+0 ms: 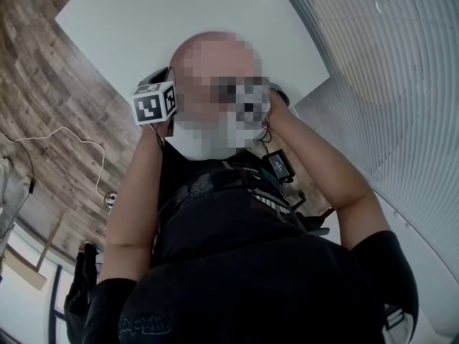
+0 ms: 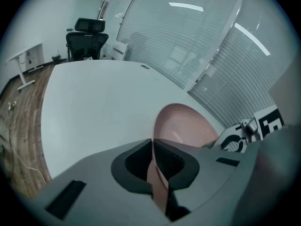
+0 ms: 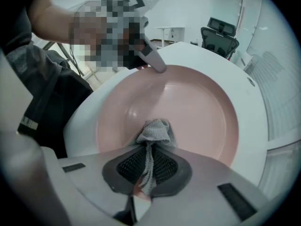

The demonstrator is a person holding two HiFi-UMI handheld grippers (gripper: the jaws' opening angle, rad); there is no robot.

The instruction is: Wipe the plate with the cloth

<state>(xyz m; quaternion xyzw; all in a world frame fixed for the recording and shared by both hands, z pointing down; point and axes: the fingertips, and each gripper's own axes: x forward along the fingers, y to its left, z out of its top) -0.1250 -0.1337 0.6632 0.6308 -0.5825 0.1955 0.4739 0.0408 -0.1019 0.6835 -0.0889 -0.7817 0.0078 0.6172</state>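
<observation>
In the right gripper view a pink plate [image 3: 188, 107] is tilted over the white table [image 3: 256, 112]. My right gripper [image 3: 149, 149] is shut on a grey cloth [image 3: 156, 132], whose bunched end presses on the plate's inner face near its lower rim. At the plate's far rim one grey finger [image 3: 155, 60] of the left gripper clamps the edge. In the left gripper view my left gripper [image 2: 152, 142] is shut on the plate [image 2: 186, 124], which shows edge-on between its pads. In the head view neither plate nor cloth shows, only a marker cube [image 1: 154, 102].
A white table [image 2: 94, 98] spreads out beyond the plate. A black office chair [image 2: 87, 36] stands at its far end, next to a wall of blinds [image 2: 188, 41]. Wooden floor [image 2: 19, 126] with a cable lies to the left. The person's dark clothing [image 3: 42, 93] is close by.
</observation>
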